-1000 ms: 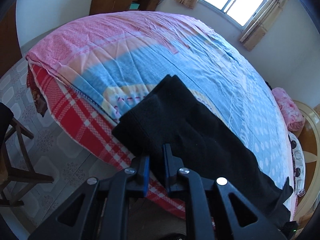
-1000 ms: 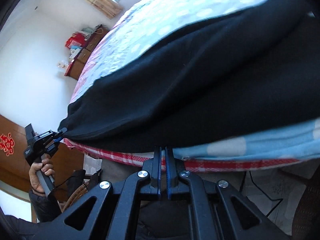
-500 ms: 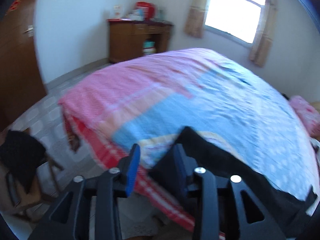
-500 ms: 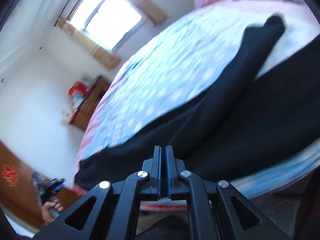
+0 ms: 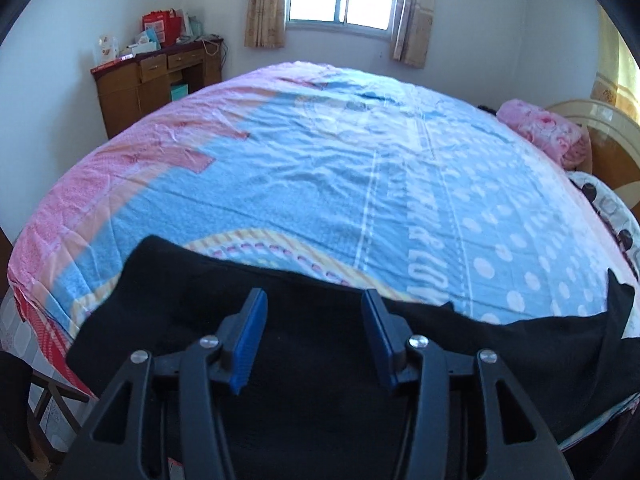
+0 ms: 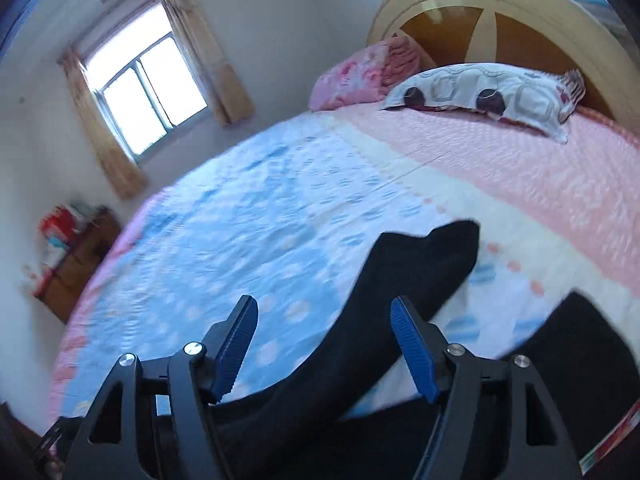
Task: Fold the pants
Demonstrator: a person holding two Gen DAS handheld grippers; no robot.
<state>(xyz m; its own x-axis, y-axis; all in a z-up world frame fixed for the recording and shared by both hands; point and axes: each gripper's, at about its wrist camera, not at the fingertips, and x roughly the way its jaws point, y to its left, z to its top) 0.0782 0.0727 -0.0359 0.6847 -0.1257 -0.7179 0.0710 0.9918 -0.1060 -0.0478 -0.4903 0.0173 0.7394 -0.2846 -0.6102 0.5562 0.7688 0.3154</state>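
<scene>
Black pants (image 5: 312, 344) lie flat along the near edge of the bed, stretching from left to right in the left wrist view. My left gripper (image 5: 314, 308) is open and empty, held just above their middle. In the right wrist view one black leg (image 6: 420, 268) runs away across the bedspread and a second dark part (image 6: 576, 344) lies at the right. My right gripper (image 6: 324, 316) is open and empty above that leg.
The bed (image 5: 360, 168) has a blue, pink and dotted cover. A pink folded blanket (image 6: 360, 72) and a patterned pillow (image 6: 480, 88) lie by the headboard (image 6: 500, 4). A wooden desk (image 5: 156, 76) stands by the far wall. A chair (image 5: 40, 408) stands at the left.
Both grippers have opened and let go of the pants, which now lie on the bed. Both have lifted and turned to look across the bed.
</scene>
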